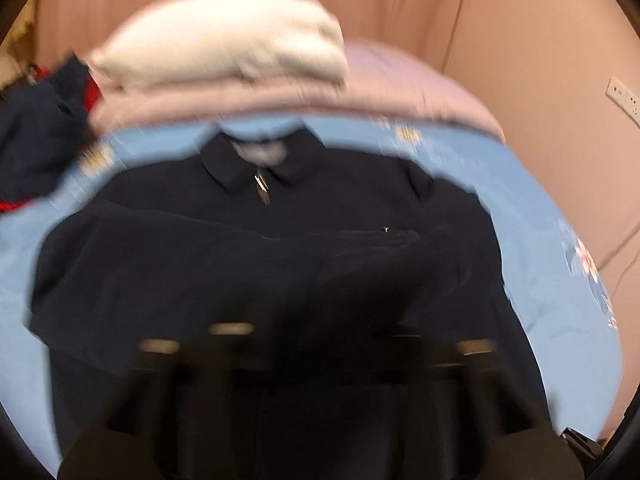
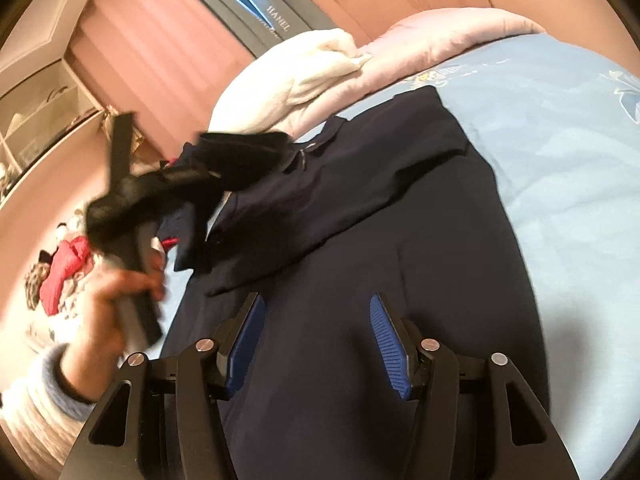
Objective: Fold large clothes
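- Two views are covering one dark navy jacket (image 2: 420,240), which is lying flat on a light blue bedsheet (image 2: 560,160), collar toward the pillows.
- Only the right wrist view is showing the person's left hand (image 2: 116,304) gripping the left gripper (image 2: 240,144), which is smeared with motion above the jacket's collar side; its jaws are too blurred there to judge.
- Only the left wrist view is facing the jacket head-on, showing the collar (image 1: 260,160) and the silver zip pull (image 1: 262,182), with a sleeve (image 1: 240,248) lying folded across the chest.
- In that same view the left gripper's fingers are blurring into dark shapes standing wide apart low in the frame, released, with nothing between them.
- The right gripper (image 2: 318,344) is hovering over the jacket's lower body, its blue pads (image 2: 390,344) standing apart and clamping nothing.
- Bare blue sheet is lying open along the jacket's far side in the right wrist view.
- A white pillow (image 1: 224,48) on a pink quilt (image 1: 360,96) is closing off the head end, and red and navy clothes (image 1: 36,136) are crowding the other side.
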{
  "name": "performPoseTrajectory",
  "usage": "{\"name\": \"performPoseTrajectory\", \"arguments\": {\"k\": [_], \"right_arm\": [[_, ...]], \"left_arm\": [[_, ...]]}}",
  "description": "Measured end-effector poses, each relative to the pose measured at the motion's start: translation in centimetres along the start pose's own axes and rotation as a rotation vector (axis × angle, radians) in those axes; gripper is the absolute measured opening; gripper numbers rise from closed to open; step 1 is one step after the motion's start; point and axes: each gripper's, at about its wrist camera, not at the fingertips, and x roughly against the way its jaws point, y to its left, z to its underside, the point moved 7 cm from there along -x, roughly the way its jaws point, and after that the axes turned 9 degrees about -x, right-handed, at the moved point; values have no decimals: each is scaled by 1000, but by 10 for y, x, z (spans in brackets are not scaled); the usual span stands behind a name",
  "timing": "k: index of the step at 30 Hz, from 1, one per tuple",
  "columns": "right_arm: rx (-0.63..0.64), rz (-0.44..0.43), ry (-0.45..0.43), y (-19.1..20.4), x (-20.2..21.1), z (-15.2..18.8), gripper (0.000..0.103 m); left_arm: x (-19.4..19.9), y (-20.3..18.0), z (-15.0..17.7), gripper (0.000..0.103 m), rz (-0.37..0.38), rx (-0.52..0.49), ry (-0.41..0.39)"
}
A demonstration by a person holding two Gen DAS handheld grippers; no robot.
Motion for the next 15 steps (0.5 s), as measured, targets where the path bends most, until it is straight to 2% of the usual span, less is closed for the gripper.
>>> {"name": "performPoseTrajectory", "arguments": {"k": [1,4,8,11,15], "right_arm": [[-5,1,-2,-2,1,0,61],[-19,-3,-2,-4,3,-2,61],[-46,-24,14,-2,2,-7,62],[-59,-54,30,3,-4,-15,62],[-82,-112,75,16,-20,-31,62]], "left_arm": [[-3,-1,2,100,6,15,8],[6,-3,4,99,62,40,-26],[46,21,15,99,164,128,-77],[71,65,25,99,167,233,-118],[91,149,51,99,109,416,-150]]}}
